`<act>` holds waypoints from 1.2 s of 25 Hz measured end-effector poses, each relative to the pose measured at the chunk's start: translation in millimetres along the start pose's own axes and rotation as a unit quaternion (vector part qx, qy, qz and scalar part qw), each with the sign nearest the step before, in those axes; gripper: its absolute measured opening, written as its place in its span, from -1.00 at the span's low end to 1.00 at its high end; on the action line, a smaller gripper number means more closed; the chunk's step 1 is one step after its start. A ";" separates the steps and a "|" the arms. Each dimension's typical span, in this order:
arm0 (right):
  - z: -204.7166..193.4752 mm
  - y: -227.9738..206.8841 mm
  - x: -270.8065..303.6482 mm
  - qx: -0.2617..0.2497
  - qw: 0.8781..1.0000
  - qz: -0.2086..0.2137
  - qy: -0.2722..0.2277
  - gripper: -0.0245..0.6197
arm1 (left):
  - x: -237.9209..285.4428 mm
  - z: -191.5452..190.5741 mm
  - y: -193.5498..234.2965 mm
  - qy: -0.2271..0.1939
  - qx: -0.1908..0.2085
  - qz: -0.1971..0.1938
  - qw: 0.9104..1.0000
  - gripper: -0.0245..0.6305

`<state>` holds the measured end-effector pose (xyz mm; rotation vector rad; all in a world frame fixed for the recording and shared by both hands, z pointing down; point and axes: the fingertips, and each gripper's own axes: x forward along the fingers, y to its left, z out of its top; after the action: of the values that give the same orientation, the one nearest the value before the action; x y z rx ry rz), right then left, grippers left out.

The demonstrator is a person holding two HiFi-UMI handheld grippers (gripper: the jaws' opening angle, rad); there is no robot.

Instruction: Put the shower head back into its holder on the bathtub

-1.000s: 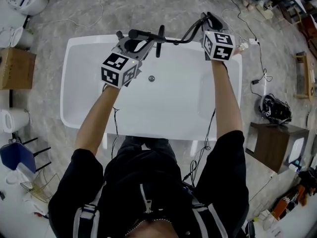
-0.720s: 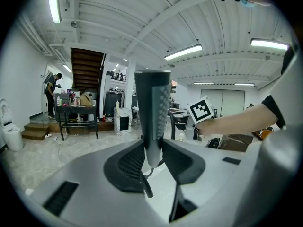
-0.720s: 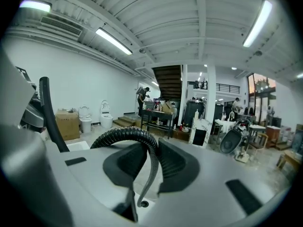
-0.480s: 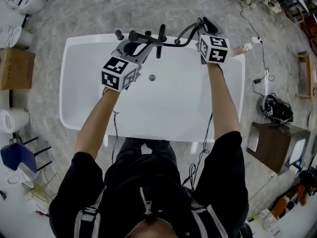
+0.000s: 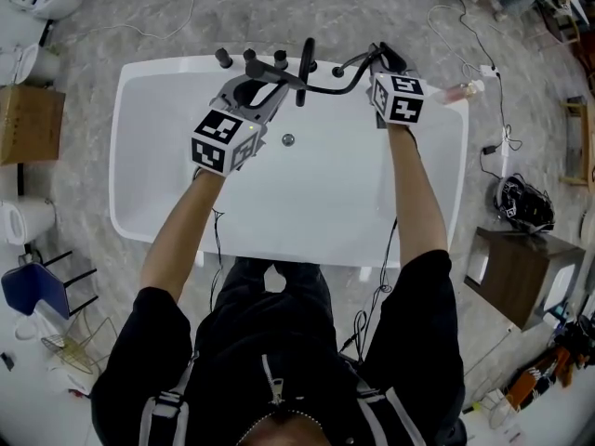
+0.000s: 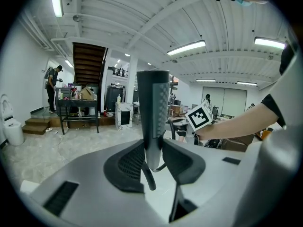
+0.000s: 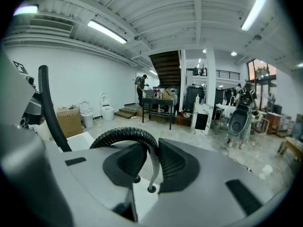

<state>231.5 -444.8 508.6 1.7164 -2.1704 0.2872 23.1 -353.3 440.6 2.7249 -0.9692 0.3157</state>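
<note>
Here, square-marked left gripper (image 6: 153, 148) clamps the shower head (image 6: 152, 103), right gripper (image 7: 150, 151) the hose (image 7: 122, 135).

In the head view, the left gripper (image 5: 256, 87) and its marker cube (image 5: 223, 140) cover most of the shower head (image 5: 279, 79). The holder on the bathtub (image 5: 139, 212) rim cannot be picked out among the dark fittings (image 5: 249, 57) there. The right gripper (image 5: 382, 57) likewise hides where its jaws meet the hose (image 5: 339, 84).
</note>
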 end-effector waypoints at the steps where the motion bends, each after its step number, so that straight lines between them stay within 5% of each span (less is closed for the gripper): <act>1: -7.6 1.3 2.3 0.005 1.000 0.001 0.005 -0.69 | 0.0 -3.0 0.5 0.000 0.000 0.000 1.000 -0.51; 30: -200.2 23.3 93.3 0.092 0.990 0.036 0.096 -0.68 | 39.0 -82.7 -10.6 -0.017 -0.007 -0.017 1.000 -0.52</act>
<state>220.7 -448.0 730.4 1.6295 -2.1215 0.6616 49.2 -344.6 528.4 2.7390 -0.9304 0.2551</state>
